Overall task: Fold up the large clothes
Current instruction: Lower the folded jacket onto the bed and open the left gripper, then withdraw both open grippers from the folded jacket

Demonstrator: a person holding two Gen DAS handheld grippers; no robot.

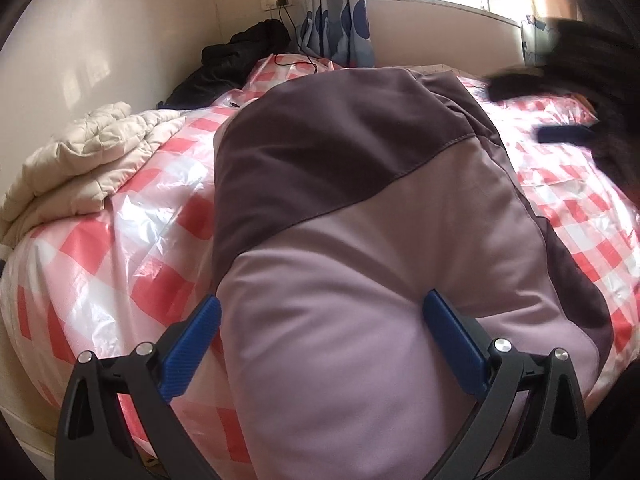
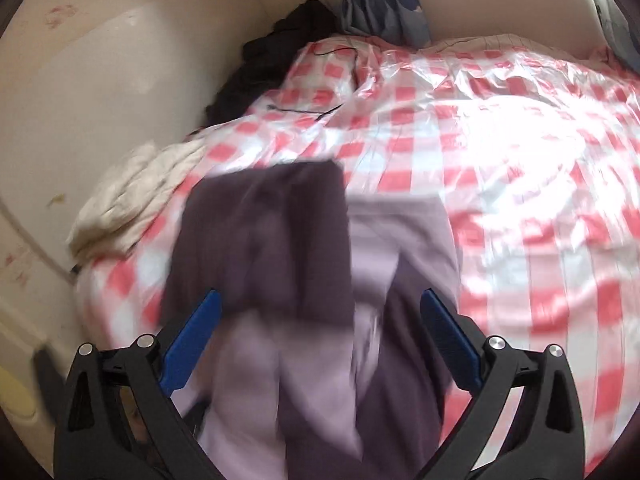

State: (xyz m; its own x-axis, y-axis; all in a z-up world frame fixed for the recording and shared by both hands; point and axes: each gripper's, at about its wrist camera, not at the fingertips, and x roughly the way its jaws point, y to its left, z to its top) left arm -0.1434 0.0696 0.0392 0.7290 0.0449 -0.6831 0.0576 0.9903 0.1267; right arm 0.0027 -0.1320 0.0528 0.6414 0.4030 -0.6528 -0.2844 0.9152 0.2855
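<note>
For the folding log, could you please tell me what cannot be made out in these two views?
- Right wrist view: the two-tone purple garment is motion-blurred, so its folds are unclear.
- Left wrist view: the right gripper is a blur at the edge; its state is unreadable.
- Both views: the garment's near end is cut off by the bottom edge.

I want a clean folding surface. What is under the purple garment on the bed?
The purple garment lies on a glossy pink-and-white checked plastic sheet covering the bed. Whatever is beneath the garment's middle is hidden.
</note>
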